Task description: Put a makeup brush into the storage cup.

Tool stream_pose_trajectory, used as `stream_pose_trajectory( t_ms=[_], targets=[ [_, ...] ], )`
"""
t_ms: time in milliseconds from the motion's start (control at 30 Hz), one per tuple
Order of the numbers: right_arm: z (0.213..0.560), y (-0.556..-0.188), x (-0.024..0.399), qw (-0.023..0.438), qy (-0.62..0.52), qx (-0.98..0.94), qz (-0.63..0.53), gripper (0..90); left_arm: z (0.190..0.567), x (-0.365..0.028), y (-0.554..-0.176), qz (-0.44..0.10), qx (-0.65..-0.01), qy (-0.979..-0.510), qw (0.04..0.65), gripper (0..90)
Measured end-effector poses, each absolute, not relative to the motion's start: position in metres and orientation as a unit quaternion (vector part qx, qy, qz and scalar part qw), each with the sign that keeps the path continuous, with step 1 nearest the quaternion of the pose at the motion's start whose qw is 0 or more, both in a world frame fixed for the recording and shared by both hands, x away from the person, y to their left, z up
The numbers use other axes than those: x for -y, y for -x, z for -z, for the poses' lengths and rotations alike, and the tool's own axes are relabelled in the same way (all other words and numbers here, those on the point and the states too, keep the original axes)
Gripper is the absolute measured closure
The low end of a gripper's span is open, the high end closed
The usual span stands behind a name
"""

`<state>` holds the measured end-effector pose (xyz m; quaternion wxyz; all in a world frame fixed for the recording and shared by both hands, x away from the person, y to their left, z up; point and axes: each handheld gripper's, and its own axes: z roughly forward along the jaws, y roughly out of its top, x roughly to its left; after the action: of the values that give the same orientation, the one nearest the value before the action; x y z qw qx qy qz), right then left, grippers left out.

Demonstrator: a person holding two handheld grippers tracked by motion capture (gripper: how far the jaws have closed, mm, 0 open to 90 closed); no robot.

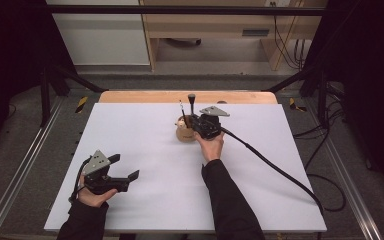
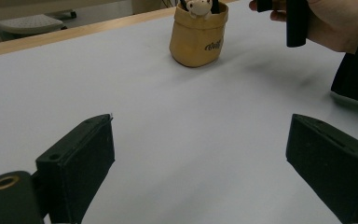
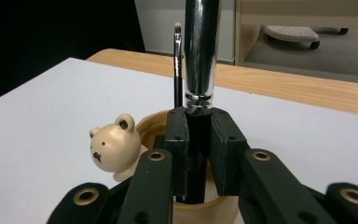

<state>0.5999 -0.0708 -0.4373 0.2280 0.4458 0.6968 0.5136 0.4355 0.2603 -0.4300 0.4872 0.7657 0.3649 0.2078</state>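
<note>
A tan holder (image 1: 184, 133) with a small bear figure (image 3: 114, 147) on its rim stands at the back middle of the white table top (image 1: 145, 150). My right gripper (image 1: 196, 121) (image 3: 198, 144) hangs over the holder, shut on the black handle of a brush with a silver ferrule (image 3: 200, 51) that stands upright in it. A second, thin brush (image 3: 178, 65) stands in the holder just behind. My left gripper (image 1: 125, 167) (image 2: 200, 158) rests near the front left, jaws wide open with nothing between them. It faces the holder (image 2: 198, 39).
A wooden table edge (image 1: 145, 96) runs along the back of the white sheet. The right gripper's cable (image 1: 270, 160) trails across the right side to the floor. A person's hand (image 2: 340, 21) is at the upper right of the left gripper view.
</note>
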Motion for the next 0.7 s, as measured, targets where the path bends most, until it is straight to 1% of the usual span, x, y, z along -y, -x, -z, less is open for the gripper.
stream_pose_trajectory(
  t_ms=[267, 700],
  targets=[
    [0.436, -0.596, 0.071, 0.234, -0.442, -0.709, -0.498, 75.8, 0.430, -0.259, -0.435, -0.206, -0.365, -0.766, 0.487, 7.1],
    [0.420, -0.580, 0.077, 0.229, -0.432, -0.715, -0.500, 60.6, 0.430, -0.259, -0.435, -0.206, -0.365, -0.765, 0.489, 7.2]
  ],
)
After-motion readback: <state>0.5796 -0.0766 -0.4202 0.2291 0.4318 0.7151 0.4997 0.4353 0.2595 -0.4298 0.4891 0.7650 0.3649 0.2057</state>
